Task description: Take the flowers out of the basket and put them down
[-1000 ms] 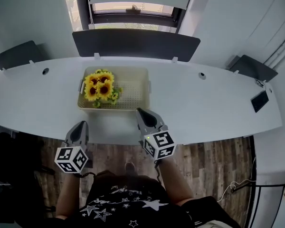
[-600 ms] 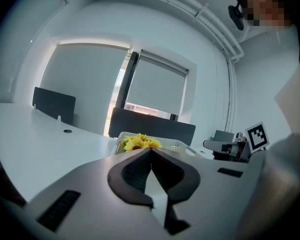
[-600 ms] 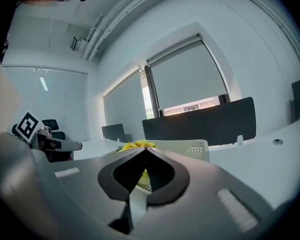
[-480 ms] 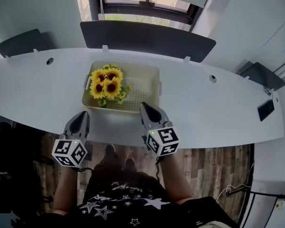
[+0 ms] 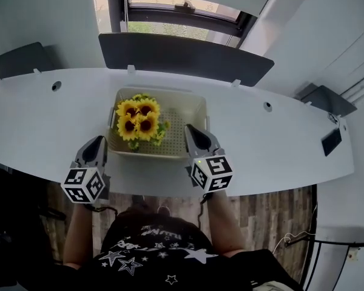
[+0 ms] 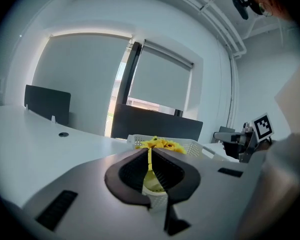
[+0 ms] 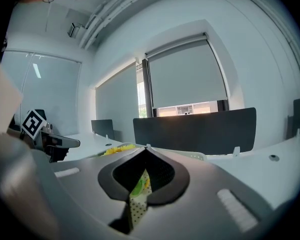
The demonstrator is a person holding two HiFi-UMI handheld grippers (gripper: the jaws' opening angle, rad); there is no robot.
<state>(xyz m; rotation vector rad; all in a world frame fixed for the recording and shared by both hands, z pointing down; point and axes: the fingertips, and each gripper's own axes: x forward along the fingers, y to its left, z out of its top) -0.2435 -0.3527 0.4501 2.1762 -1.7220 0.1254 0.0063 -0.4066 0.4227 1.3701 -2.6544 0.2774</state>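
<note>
The sunflowers [image 5: 139, 117] sat in the left half of the cream perforated basket [image 5: 193, 105]. Their yellow heads were bunched close to its left wall, and a few green leaves showed at the near side. The basket stood on the long white desk [image 5: 279, 139], roughly at its middle, in front of a dark divider panel [image 5: 182, 52] and a window [image 5: 170, 10].

The person stood at the desk's near edge with both tools pointed toward the basket. The left gripper [image 5: 99, 142] hovered over the desk edge just outside the basket's near left corner. Its jaws were clenched together with nothing between them; in its own view only a thin slit showed between them, with the yellow blooms and the basket rim beyond. The right gripper [image 5: 190, 129] was at the basket's near right corner, beside the right wall, and I could not tell whether it touched the rim. Its jaws were likewise pressed together and empty, with the basket's dotted wall and a bit of green leaf showing behind them.
</note>
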